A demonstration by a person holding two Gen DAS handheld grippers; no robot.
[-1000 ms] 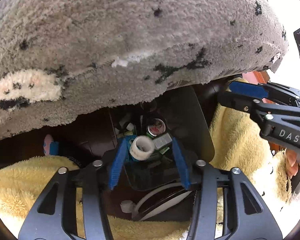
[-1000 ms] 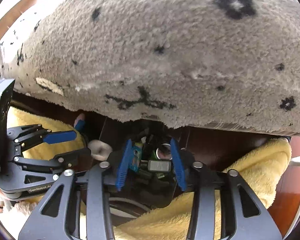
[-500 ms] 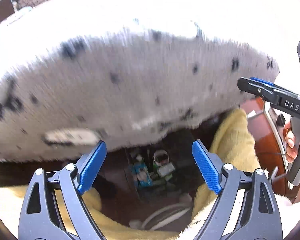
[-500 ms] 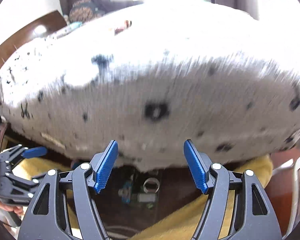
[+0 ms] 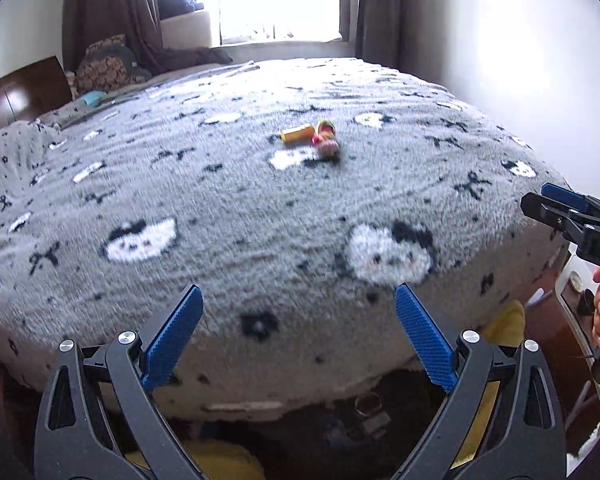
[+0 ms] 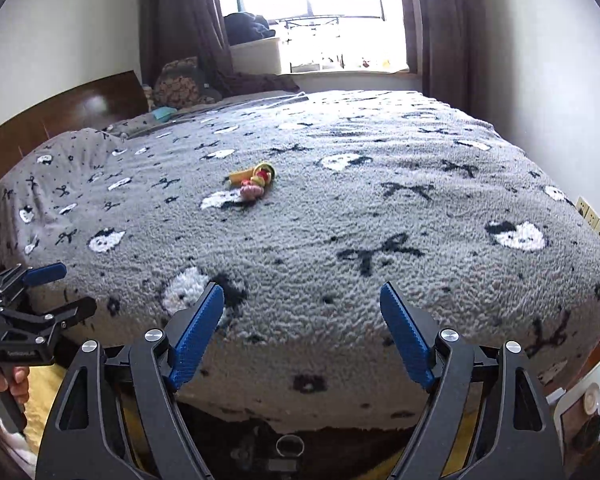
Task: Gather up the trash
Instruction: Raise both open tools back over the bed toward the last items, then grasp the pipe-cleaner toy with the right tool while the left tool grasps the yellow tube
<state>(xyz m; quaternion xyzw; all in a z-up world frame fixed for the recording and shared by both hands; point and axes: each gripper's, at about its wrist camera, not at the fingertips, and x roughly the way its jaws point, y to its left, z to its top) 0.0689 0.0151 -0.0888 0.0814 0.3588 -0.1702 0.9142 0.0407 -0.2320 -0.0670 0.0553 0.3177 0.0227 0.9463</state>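
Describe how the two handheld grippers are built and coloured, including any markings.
Each gripper is a black skeletal frame with triangular cut-outs and silver pivot bolts. The left gripper and right gripper both end in ribbed blue finger pads. From the side, white lettering, partly cut off, shows on the right gripper's body, and small illegible white print on the left's. No sleeves or cables show.

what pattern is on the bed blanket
Grey blanket with white cat faces and black bows; clearest in the right wrist view.
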